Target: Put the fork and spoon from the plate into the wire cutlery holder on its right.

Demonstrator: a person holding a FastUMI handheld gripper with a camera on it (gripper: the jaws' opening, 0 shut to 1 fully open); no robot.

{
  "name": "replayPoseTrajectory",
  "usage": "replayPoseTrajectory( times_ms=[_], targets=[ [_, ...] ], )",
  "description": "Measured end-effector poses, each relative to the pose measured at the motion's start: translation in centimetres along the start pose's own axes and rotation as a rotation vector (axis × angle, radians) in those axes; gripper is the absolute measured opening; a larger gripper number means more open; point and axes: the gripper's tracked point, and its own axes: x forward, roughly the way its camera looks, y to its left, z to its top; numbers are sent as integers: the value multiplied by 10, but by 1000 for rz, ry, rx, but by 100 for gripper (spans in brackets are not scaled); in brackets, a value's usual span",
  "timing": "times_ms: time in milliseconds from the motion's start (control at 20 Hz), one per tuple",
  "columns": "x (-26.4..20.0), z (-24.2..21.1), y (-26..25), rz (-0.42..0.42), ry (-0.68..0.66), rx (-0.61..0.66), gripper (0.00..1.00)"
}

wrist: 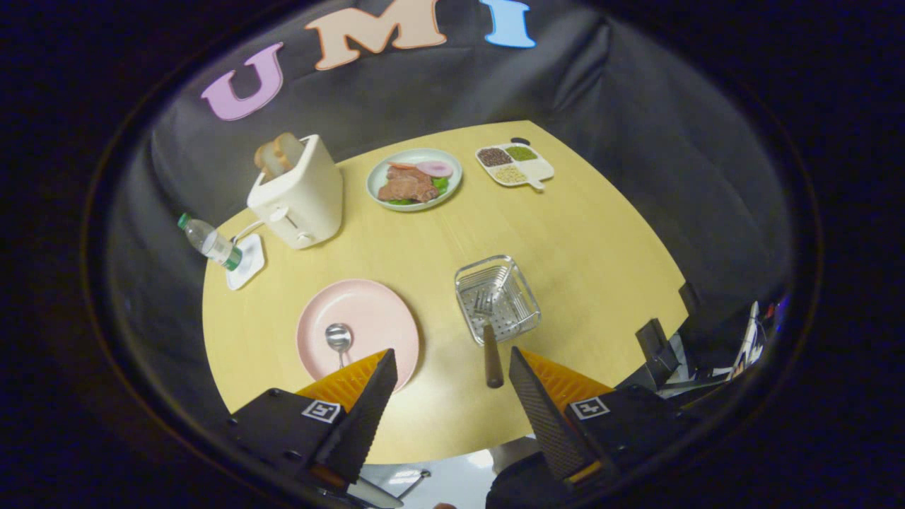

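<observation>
A pink plate (375, 311) lies on the yellow table just ahead of my left finger. A metal spoon (339, 338) rests on it, its handle running under that finger. The wire cutlery holder (520, 286) stands to the plate's right. A fork (489, 339) with a dark wooden handle leans in it, tines down inside, handle sticking out over the near rim toward my fingers. My gripper (452, 367) hovers above the table's near edge, open, with nothing between the fingers.
A cream toaster (300, 194) with bread stands at the far left, a water bottle (208, 242) on a white coaster beside it. Farther back are a green plate of food (414, 179) and a divided dish of grains (515, 164).
</observation>
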Motion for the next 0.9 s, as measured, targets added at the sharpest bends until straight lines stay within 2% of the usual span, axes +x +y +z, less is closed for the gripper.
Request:
replayPoseTrajectory(
  times_ms=[400,700,900],
  targets=[
    [-24,-42,69,85,-109,-160,100],
    [-8,-80,110,159,-263,-198,100],
    [9,-91,108,152,-388,-221,100]
  ],
)
